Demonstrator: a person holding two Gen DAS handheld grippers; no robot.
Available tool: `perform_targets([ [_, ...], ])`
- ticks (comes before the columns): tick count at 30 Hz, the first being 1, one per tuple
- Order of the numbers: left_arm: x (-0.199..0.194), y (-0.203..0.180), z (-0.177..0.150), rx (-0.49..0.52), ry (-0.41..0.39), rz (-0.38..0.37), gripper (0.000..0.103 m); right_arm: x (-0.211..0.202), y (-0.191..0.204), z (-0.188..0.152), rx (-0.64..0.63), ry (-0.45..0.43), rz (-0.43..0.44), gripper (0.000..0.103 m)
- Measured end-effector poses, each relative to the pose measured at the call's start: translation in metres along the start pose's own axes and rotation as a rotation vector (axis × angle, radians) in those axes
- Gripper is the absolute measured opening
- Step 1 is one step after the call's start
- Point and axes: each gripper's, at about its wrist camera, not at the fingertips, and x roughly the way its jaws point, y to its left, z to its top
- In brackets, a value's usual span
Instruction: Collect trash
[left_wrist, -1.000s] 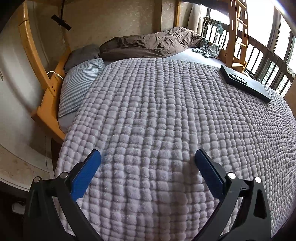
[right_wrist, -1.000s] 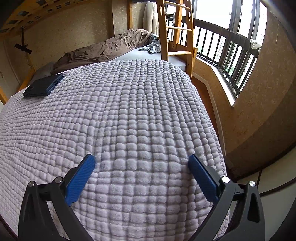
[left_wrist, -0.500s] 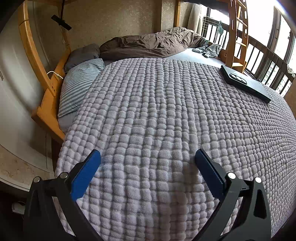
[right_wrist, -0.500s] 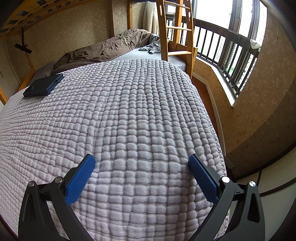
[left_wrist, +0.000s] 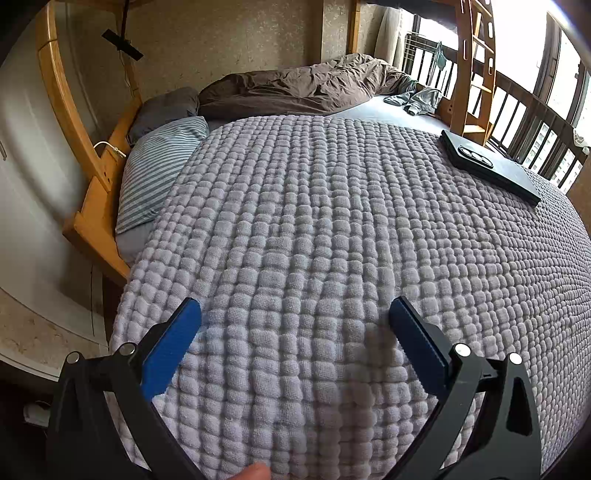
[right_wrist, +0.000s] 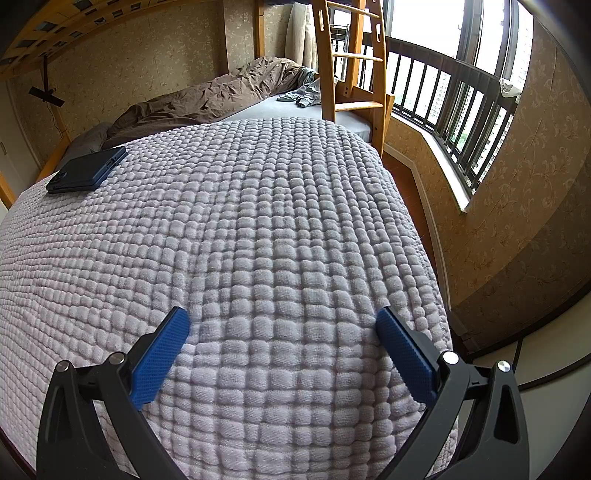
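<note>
Evidently searching, the left gripper (left_wrist: 294, 317) and right gripper (right_wrist: 280, 326) hover spread wide and empty over the blanket (left_wrist: 332, 240); no trash shows ahead, only a phone (right_wrist: 86, 170) far forward-left of the right one.

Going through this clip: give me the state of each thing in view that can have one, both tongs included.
left tongs: open, empty, over the blanket
right tongs: open, empty, over the blanket
blanket: spread flat over the bed
phone: lying flat on the blanket, camera side up
brown duvet: crumpled at the far end
striped pillow: lying by the bed frame
</note>
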Motion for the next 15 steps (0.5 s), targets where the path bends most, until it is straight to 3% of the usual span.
perform_targets([
  [15,-0.0015,0.0004,-0.0011,0.0,0.001,-0.001,0.102,0.0005,0.0001,0.0008,0.0,0.0,0.0,0.099],
])
